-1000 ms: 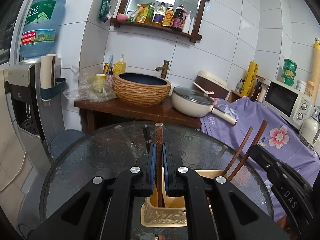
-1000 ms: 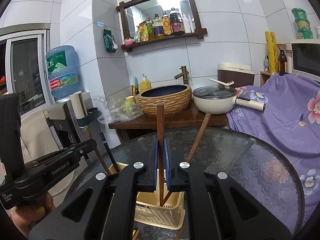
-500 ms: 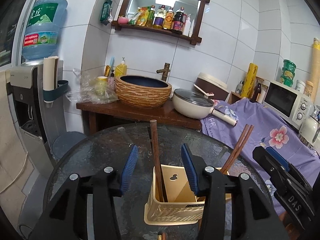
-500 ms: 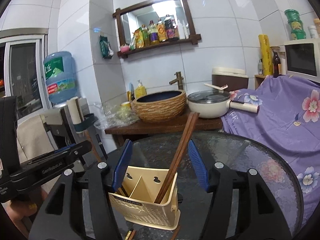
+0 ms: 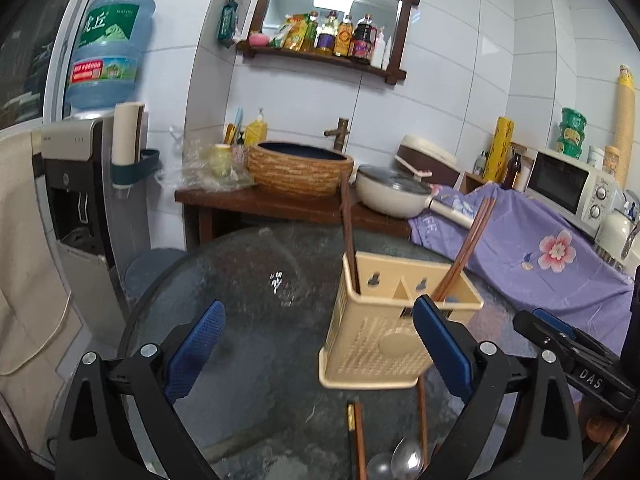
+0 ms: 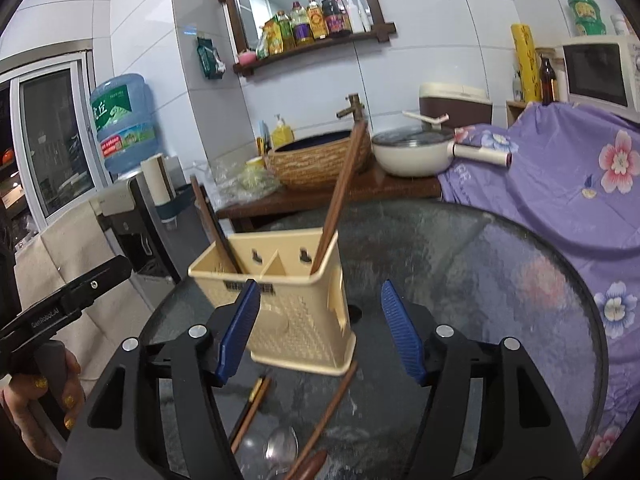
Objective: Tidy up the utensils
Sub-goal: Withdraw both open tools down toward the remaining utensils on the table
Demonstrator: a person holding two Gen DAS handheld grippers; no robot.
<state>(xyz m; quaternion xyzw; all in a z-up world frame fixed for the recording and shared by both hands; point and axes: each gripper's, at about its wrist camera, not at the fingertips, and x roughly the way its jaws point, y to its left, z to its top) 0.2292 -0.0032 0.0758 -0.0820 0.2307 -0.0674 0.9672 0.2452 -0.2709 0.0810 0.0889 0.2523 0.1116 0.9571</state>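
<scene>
A beige two-compartment utensil holder stands on the round glass table. Brown chopsticks stand in its left compartment and its right compartment. Loose chopsticks and a metal spoon lie on the table in front of the holder. My left gripper is open and empty, just in front of the holder. My right gripper is open and empty, its left finger in front of the holder.
A wooden counter behind the table carries a woven basin and a white pan. A purple flowered cloth covers the right side, with a microwave. A water dispenser stands left.
Both grippers opened, let go of the chopsticks into the holder, and pulled back. The holder now shows whole, with loose utensils in view in front.
</scene>
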